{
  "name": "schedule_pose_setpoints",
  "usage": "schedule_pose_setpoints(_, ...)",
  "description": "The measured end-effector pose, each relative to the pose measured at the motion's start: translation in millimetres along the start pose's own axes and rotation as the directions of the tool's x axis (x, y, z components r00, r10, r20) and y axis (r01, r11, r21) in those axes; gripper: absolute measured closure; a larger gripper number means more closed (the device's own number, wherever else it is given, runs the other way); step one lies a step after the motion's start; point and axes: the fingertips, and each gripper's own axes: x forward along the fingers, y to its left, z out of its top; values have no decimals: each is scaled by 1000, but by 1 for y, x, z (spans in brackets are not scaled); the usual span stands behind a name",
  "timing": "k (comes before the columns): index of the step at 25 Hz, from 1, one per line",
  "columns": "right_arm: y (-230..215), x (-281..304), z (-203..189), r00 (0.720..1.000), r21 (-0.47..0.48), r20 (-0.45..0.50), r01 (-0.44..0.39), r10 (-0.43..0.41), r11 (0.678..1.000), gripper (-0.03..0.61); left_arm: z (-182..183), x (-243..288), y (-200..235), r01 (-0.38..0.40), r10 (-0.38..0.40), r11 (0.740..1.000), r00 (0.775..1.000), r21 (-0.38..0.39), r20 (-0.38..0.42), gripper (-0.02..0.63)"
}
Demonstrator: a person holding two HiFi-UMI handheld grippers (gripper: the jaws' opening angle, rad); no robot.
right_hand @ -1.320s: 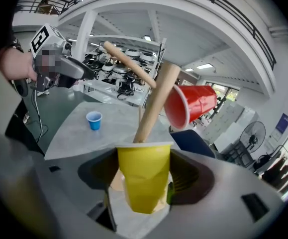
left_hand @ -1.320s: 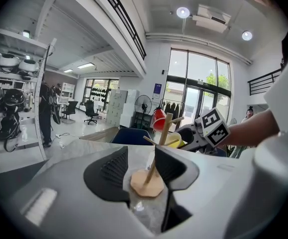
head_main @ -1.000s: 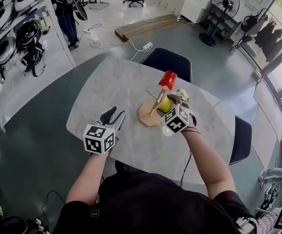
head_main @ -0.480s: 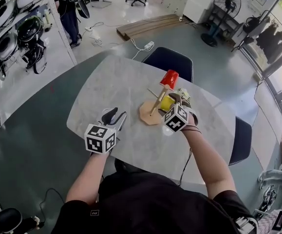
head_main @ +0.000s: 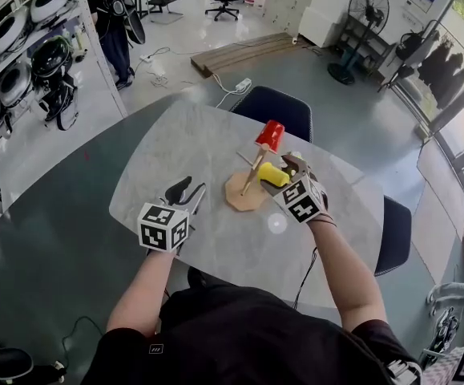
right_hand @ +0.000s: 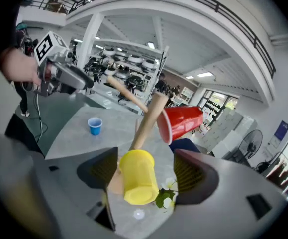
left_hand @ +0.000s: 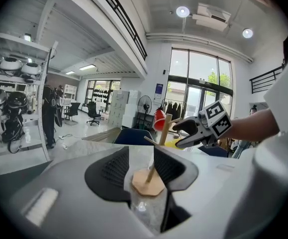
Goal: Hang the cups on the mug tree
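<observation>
Right gripper (right_hand: pixel 144 164) gapes wide, not squeezing the thin yellow plastic cup (right_hand: pixel 134 180), which looks light and crushable, so grip mid-wall softly.

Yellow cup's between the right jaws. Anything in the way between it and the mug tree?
Nothing visible. The yellow cup lies mouth-first right at the mug tree stem, between the open jaws of the right gripper. The red cup hangs higher up, clear of it.
</observation>
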Motion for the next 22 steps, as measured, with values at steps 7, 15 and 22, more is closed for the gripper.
schedule_pose_setpoints(7,-30,-61,16,957,306,279,-4,-85,952,256,21,-4,-18,-11,9,998,999,58,32,448)
schedule_pose_setpoints(15,-44,-137,11,842,479,472,3,-260,878,361,50,-26,-50,-63,49,991,992,120,119,448)
schedule_pose_setpoints(22,-16,-151,16,817,551,492,-25,-300,834,513,56,-66,-19,-137,121,986,980,94,159,446)
